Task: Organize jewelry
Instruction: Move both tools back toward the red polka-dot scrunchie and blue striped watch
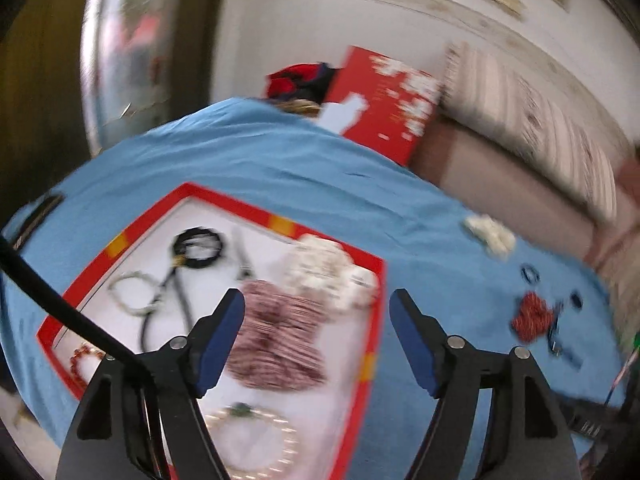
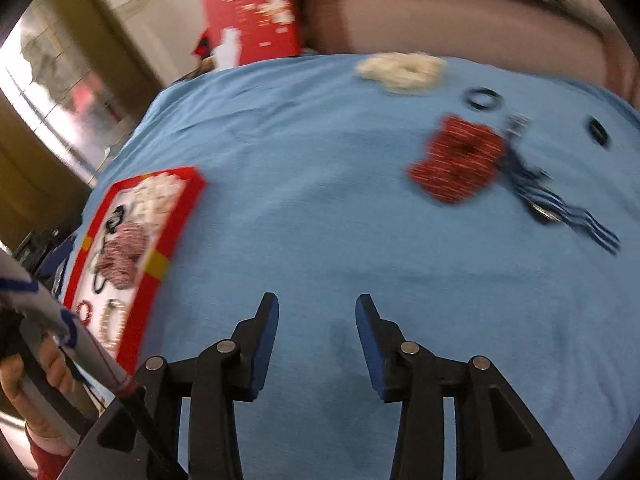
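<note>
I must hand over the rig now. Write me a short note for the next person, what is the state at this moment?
Left gripper: open, empty, above the red tray.
Right gripper: open, empty, above the bare blue cloth.
Done: pink scrunchie, a white one, bracelets and black cords lie in the tray.
Left on the cloth: white scrunchie, red scrunchie, two black rings, striped blue item.

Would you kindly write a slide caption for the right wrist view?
Open, empty right gripper over blue cloth; red scrunchie and cream scrunchie lie loose, red tray at left.
</note>
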